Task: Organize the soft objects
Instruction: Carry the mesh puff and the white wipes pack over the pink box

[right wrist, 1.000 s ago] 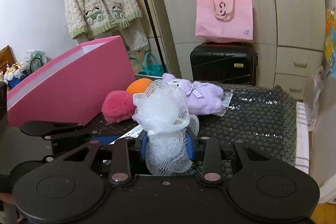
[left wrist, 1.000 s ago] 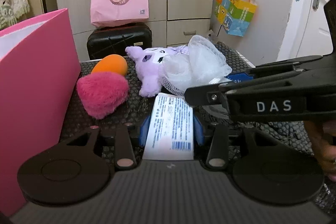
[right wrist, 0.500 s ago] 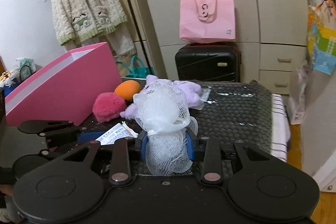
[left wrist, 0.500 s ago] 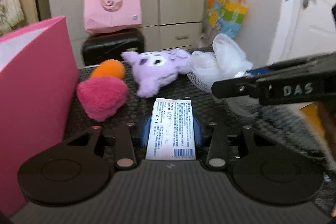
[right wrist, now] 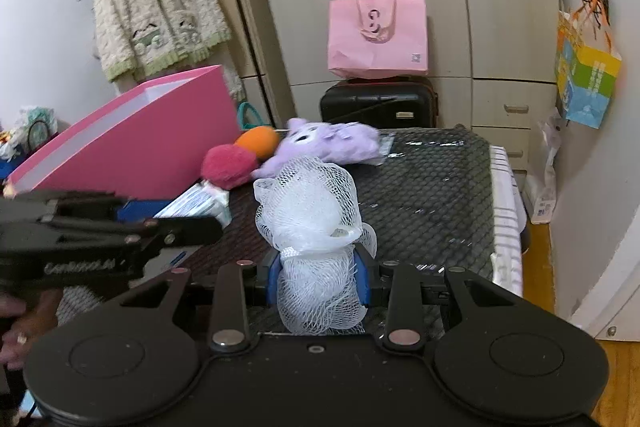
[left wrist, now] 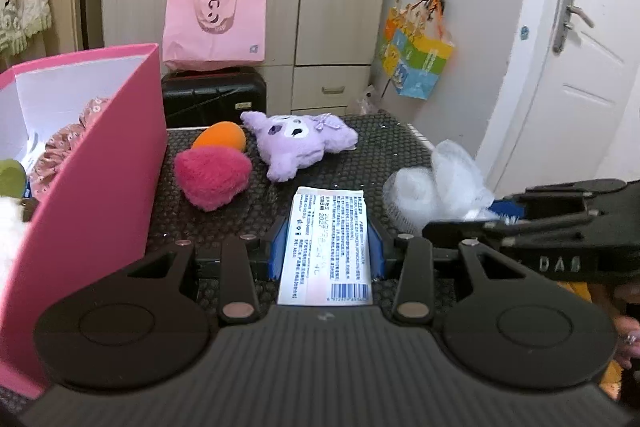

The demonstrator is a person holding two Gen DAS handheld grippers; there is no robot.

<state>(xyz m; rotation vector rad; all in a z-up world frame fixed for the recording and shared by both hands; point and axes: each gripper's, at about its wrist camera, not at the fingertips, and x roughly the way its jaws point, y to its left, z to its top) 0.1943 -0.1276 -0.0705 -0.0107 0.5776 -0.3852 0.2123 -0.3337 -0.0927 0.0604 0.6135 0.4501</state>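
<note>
left wrist view:
left claw [left wrist: 326, 241]: clamped on a flat tissue pack [left wrist: 327, 247], blue pads squeezing both long edges, barcode end toward the camera
tissue pack feel: looks super light and squishy with a slick plastic wrap, so I'd say an edge pinch like this is fine but it could slide if jerked
pink box [left wrist: 92, 163]: open top, just left of the claw, already has a floral fabric thing inside
still out on the tabletop [left wrist: 400, 143]: fuzzy pink heart [left wrist: 212, 175], orange sponge [left wrist: 220, 141] touching it from behind, purple plush toy [left wrist: 300, 143] beside both
plush: soft and floppy, probably best grabbed around the body, not an ear

right wrist view:
right claw [right wrist: 318, 277]: closed around a white mesh bath pouf [right wrist: 310, 215], pinching it low near the tied knot
bath pouf feel: basically weightless, springy netting, snags easily; the knot is the firm spot, so that grip looks right to me
where it is: held above the tabletop, right of the left claw, with the pink box off to the far left
</note>
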